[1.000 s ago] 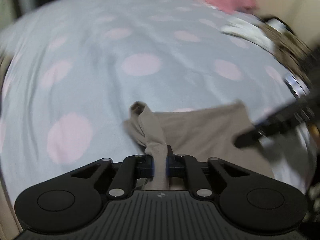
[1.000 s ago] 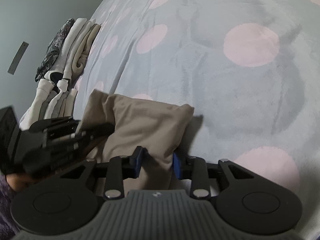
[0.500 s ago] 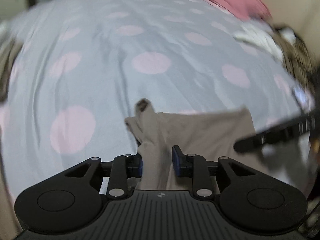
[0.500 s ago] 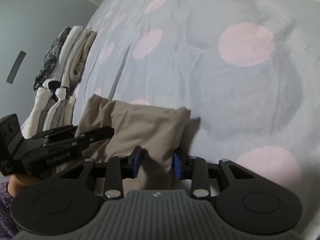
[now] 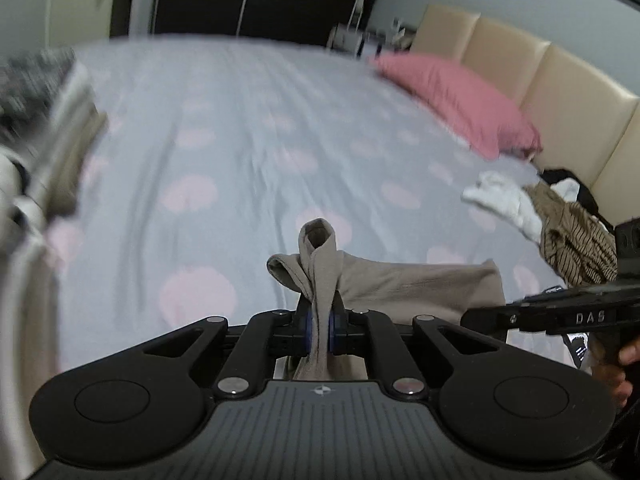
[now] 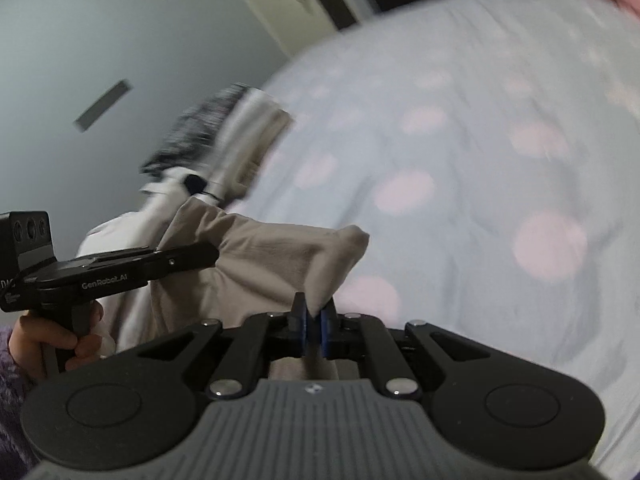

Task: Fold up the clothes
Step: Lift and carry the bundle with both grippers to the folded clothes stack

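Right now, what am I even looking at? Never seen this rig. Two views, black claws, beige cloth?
No robot: a person holds a trigger-style two-finger gripper in each hand, each carrying a fisheye camera looking along its fingers. One picture is from the left gripper, the other from the right gripper. Both are shut on the same beige garment, each pinching a different corner above the spotted bedsheet. Also there: a pink pillow, a loose clothes heap and a blurred stack of folded clothes.
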Action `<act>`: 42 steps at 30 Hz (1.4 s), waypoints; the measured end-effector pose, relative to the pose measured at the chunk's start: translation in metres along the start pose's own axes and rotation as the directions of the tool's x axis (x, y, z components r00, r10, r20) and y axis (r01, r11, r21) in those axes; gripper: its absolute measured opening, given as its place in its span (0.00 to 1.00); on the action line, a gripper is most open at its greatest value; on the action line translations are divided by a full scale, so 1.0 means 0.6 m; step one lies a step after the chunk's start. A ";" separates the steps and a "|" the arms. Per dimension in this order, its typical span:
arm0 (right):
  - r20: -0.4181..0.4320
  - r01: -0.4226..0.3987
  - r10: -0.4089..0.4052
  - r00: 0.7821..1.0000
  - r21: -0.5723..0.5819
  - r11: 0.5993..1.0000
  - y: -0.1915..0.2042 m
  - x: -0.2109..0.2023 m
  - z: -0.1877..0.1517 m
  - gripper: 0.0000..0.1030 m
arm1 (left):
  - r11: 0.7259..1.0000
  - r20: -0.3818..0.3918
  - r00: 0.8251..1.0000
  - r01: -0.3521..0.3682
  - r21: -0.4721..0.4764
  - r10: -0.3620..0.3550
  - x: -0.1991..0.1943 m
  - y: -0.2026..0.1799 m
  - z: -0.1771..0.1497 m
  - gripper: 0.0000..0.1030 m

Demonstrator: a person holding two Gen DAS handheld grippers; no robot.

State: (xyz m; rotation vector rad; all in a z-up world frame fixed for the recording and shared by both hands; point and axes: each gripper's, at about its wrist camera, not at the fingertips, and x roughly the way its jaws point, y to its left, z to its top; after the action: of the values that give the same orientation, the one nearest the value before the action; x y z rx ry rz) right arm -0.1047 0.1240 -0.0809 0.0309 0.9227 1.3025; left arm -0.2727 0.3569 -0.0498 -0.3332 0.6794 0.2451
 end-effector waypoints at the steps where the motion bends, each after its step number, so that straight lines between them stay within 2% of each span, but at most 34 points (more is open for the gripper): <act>1: 0.018 -0.003 0.004 1.000 -0.041 0.999 0.018 -0.010 0.006 0.07 | 1.000 0.032 0.999 -0.009 0.005 0.009 -0.020 -0.002 0.001 0.05; 4: 0.065 -0.011 0.021 0.998 -0.149 0.989 0.068 -0.036 0.023 0.07 | 1.000 0.129 0.991 -0.029 -0.009 0.030 -0.076 -0.002 0.001 0.05; 7: 0.102 -0.022 0.046 0.994 -0.227 0.974 0.112 -0.057 0.040 0.07 | 0.999 0.218 0.975 -0.049 -0.024 0.053 -0.124 0.001 0.004 0.05; 10: 0.135 -0.032 0.074 0.988 -0.283 0.958 0.155 -0.071 0.057 0.07 | 0.997 0.298 0.952 -0.062 -0.041 0.072 -0.170 0.009 0.013 0.05; 14: 0.166 -0.056 0.125 0.978 -0.368 0.928 0.223 -0.084 0.087 0.07 | 0.995 0.400 0.911 -0.087 -0.054 0.102 -0.235 0.022 0.033 0.05; 21: 0.134 -0.178 0.257 0.957 -0.426 0.887 0.341 -0.083 0.131 0.07 | 0.985 0.515 0.841 -0.160 -0.057 0.166 -0.377 0.062 0.073 0.05; 25: 0.102 -0.259 0.335 0.937 -0.441 0.859 0.406 -0.078 0.153 0.07 | 0.974 0.529 0.821 -0.217 -0.061 0.216 -0.456 0.086 0.086 0.05; 30: 0.040 -0.352 0.408 0.912 -0.432 0.830 0.466 -0.049 0.160 0.07 | 0.949 0.494 0.816 -0.310 -0.062 0.299 -0.525 0.109 0.083 0.05; 34: -0.018 -0.401 0.429 0.903 -0.391 0.828 0.485 -0.004 0.158 0.07 | 0.929 0.447 0.822 -0.362 -0.071 0.354 -0.535 0.137 0.074 0.05; 37: -0.054 -0.402 0.412 0.910 -0.363 0.840 0.484 0.038 0.160 0.07 | 0.924 0.387 0.843 -0.375 -0.078 0.374 -0.510 0.171 0.072 0.05; 42: -0.086 -0.337 0.328 0.941 -0.343 0.877 0.467 0.138 0.185 0.07 | 0.921 0.289 0.874 -0.375 -0.106 0.389 -0.428 0.253 0.086 0.05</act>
State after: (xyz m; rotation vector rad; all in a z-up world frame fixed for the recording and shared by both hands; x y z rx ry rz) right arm -0.2660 0.3328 0.0866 -0.1124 0.7098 1.7816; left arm -0.4863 0.4868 0.1209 -0.1954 0.4264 0.6797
